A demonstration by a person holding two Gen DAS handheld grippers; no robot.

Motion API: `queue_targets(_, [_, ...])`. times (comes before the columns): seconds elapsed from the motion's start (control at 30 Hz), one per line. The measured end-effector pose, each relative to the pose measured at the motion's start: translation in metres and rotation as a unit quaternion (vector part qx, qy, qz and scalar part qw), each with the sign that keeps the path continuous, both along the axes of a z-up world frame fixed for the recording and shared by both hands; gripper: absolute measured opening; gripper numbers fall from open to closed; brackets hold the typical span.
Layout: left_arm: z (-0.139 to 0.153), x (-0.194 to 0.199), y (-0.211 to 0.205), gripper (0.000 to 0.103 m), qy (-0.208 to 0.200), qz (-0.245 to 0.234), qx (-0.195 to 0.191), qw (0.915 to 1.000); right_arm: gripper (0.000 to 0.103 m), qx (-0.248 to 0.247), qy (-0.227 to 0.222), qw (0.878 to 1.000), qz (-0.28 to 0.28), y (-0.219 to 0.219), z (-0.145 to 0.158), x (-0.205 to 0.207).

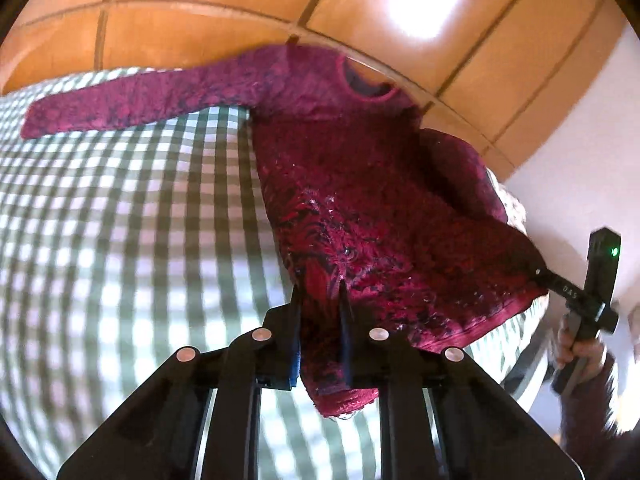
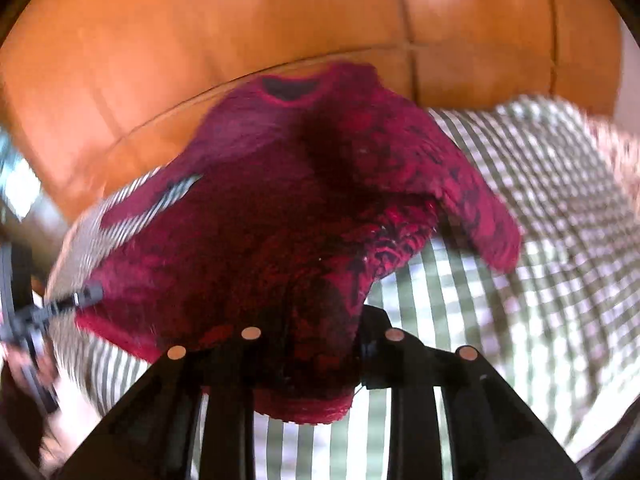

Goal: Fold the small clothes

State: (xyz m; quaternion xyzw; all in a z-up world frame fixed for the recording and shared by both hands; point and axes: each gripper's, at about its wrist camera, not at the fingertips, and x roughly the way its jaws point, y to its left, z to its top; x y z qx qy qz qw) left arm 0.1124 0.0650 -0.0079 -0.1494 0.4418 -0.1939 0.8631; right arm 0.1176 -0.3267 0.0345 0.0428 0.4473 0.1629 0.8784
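A fuzzy magenta sweater [image 1: 360,184] lies on a green-and-white checked cloth [image 1: 120,220], neck hole far from me. Its left sleeve [image 1: 132,104] stretches out flat to the left. My left gripper [image 1: 320,300] is shut on the sweater's lower left hem corner and lifts it. My right gripper [image 1: 540,274] is shut on the lower right hem corner. In the right wrist view the sweater [image 2: 280,208] fills the middle, its hem bunched over my right gripper [image 2: 320,344]; the right sleeve [image 2: 472,200] hangs folded over. The left gripper [image 2: 86,294] shows at the left edge.
The checked cloth [image 2: 520,240] covers the surface on both sides of the sweater. Orange-brown wooden panels [image 1: 240,8] rise behind the sweater. A white wall [image 1: 580,152] is at the right. A hand [image 1: 580,352] holds the right gripper's handle.
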Motion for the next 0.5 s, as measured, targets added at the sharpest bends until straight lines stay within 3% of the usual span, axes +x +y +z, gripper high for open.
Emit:
queue_targets(0.07, [0.000, -0.021, 0.005, 0.014, 0.006, -0.006, 0.013, 0.9999, 0.028, 0.016, 0.017, 0.999, 0.030, -0.001, 0.001, -0.026])
queue_targets(0.13, [-0.013, -0.047, 0.014, 0.014, 0.021, -0.002, 0.040, 0.9990, 0.049, 0.064, 0.052, 0.995, 0.064, -0.002, -0.008, -0.046])
queue_targets(0.17, [-0.024, -0.056, 0.019, 0.014, 0.035, 0.009, 0.054, 0.9979, 0.069, 0.094, 0.062, 0.992, 0.064, -0.006, -0.016, -0.057])
queue_targets(0.2, [-0.034, -0.061, 0.023, 0.014, 0.046, 0.012, 0.058, 0.9972, 0.078, 0.102, 0.061, 0.991, 0.054, -0.010, -0.019, -0.060])
queue_targets(0.3, [-0.057, -0.065, 0.021, 0.015, 0.068, 0.025, 0.058, 0.9957, 0.075, 0.151, 0.098, 0.983, 0.021, -0.025, -0.044, -0.054])
queue_targets(0.37, [-0.058, -0.060, 0.015, 0.016, 0.062, 0.028, 0.073, 0.9950, 0.075, 0.168, 0.100, 0.980, 0.022, -0.027, -0.048, -0.038])
queue_targets(0.43, [-0.056, -0.052, 0.009, 0.016, 0.062, 0.028, 0.080, 0.9945, 0.074, 0.135, 0.087, 0.987, 0.002, -0.033, -0.046, -0.026])
queue_targets(0.5, [-0.059, -0.047, 0.008, 0.017, 0.068, 0.031, 0.076, 0.9943, 0.072, 0.102, 0.056, 0.992, -0.052, -0.056, -0.041, -0.002])
